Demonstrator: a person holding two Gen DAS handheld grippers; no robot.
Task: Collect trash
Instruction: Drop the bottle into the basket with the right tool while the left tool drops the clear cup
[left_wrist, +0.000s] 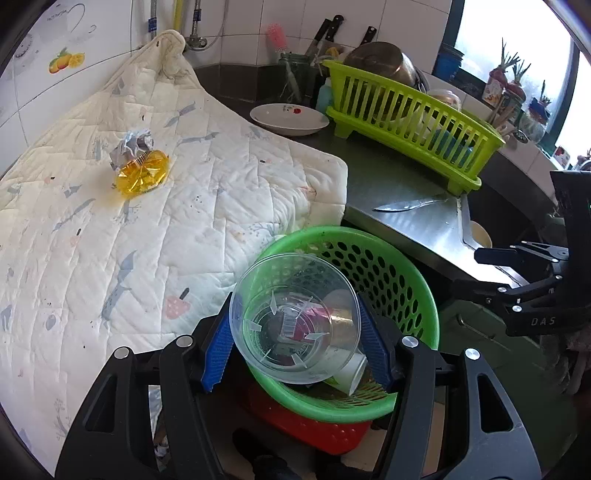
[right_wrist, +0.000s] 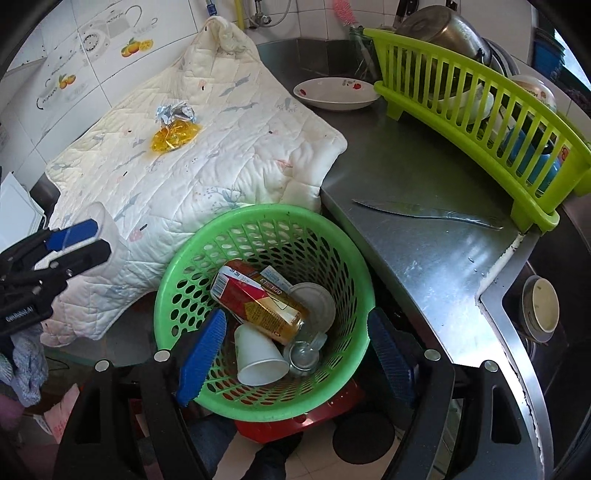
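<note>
My left gripper is shut on a clear plastic bowl, its blue pads pressing both sides, just above a green perforated basket. In the right wrist view the basket holds a red and gold drink carton, a white paper cup, a clear cup and a round lid. My right gripper stands open over the basket's near rim, nothing between its pads. On the quilt lie a yellow wrapper and crumpled foil. The left gripper shows at the left, the right gripper at the right.
A white quilted pad covers the left counter. A knife lies on the steel counter beside a lime dish rack. A white plate sits behind. The sink holds a bowl. A red stool is under the basket.
</note>
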